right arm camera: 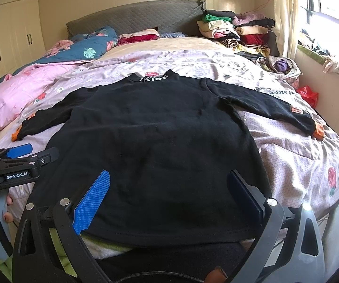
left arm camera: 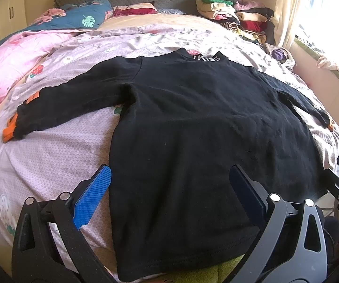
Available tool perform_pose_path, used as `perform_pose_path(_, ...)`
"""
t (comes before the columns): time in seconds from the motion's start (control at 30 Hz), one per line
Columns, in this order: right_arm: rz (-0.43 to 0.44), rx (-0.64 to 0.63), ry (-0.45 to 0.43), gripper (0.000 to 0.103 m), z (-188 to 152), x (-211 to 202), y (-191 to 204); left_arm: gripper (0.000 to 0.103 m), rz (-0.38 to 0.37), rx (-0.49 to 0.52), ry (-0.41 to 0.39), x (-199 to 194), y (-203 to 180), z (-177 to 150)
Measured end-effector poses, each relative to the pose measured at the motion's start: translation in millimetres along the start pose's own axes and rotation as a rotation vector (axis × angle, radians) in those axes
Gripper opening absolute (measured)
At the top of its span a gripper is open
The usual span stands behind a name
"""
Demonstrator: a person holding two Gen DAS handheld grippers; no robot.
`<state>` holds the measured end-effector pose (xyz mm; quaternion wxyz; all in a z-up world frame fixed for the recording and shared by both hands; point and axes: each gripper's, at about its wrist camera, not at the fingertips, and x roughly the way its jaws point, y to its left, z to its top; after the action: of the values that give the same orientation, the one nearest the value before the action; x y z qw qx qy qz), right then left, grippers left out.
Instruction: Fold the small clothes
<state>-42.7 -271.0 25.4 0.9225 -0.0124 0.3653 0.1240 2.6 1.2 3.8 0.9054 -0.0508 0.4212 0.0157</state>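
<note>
**Black top laid flat, both grippers poised at the hem**

A small black long-sleeved top [left arm camera: 193,122] lies spread face down across the middle of both frames, on a pink patterned bedsheet [left arm camera: 58,151]. Its collar, with white lettering, points to the upper centre; its hem runs along the bottom edge. One sleeve [left arm camera: 58,108] stretches to the left of the frame and ends in an orange cuff [left arm camera: 8,132]; the other sleeve [right arm camera: 270,110] reaches to the right.

The step in hand looks like the first fold, not yet begun. To do it well, take one sleeve near the cuff and the hem corner on the same side, then carry both inward across the body in a straight line, keeping the fabric taut so no crease forms. Knit cloth sags, so a pinch close to the edge should hold better than a deep bite.

The left gripper [left arm camera: 169,186] hovers over the hem with its 2 fingers spread wide, holding nothing; the blue pad [left arm camera: 94,195] sits just beside the top's left edge. The right gripper [right arm camera: 168,188] is likewise wide apart and empty, above the hem. Whether either pad actually touches the cloth, I cannot tell.

A pile of folded clothes [right arm camera: 235,30] sits in the upper right.
</note>
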Motion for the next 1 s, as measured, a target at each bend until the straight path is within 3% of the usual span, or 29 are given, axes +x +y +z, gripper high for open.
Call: perform_pose_path(1.0, -0.002, 0.003, 0.002, 0.099, 5.4, 3.5, 1.4, 0.094, 0.002, 0.006, -0.004, 4.8, -3.9, 3.5)
